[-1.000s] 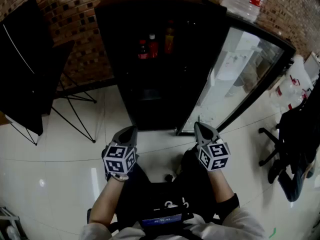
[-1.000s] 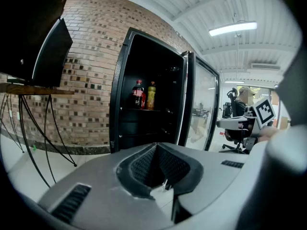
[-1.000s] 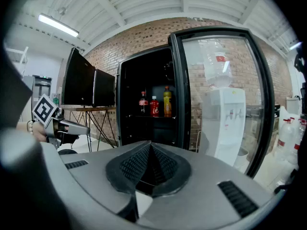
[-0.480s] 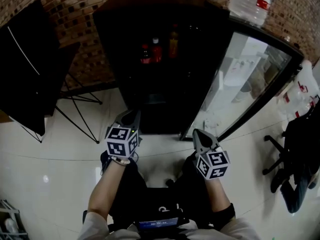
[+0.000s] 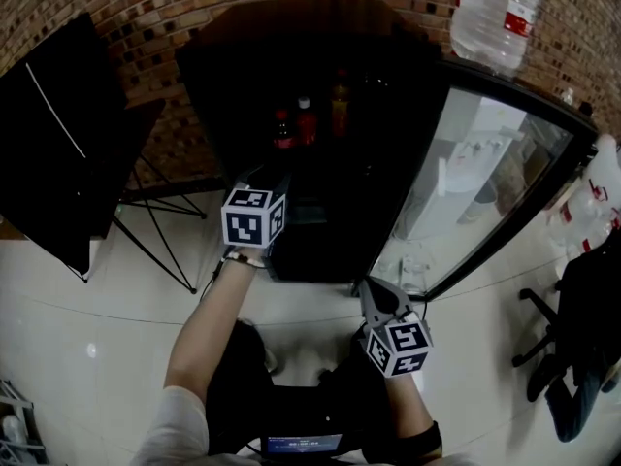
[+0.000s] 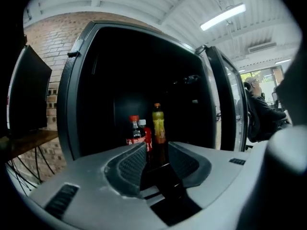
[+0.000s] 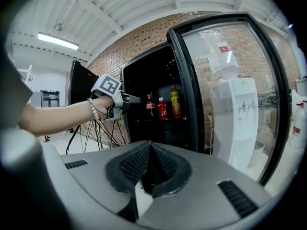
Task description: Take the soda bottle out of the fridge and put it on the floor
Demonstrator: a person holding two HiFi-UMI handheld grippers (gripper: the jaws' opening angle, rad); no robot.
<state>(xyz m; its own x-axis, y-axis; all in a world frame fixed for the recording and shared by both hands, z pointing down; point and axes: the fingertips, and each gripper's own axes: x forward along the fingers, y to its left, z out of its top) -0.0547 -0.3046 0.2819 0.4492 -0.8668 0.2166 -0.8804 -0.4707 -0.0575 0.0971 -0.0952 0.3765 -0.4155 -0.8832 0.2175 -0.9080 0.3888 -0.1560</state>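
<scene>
Showing, in the head view, the left gripper (image 5: 275,184) hovering at the open fridge (image 5: 204,76), the soda bottle (image 5: 282,129) standing at its twelve o'clock, the right gripper (image 5: 375,297) hanging at five o'clock. In the left gripper view, the jaws are opening, nothing between them; a red bottle (image 6: 147,137) and a yellow bottle (image 6: 159,123) are crowding the soda bottle's three o'clock side. In the right gripper view, the jaws are pressing together, empty. Risk, as judged: spreading jaws toppling a neighbour or pinching the wrong bottle.

Three bottles (image 5: 306,124) are standing side by side inside the fridge (image 5: 221,76), its door (image 5: 490,178) hanging open at right; a panel (image 5: 49,163) is standing left of it.
</scene>
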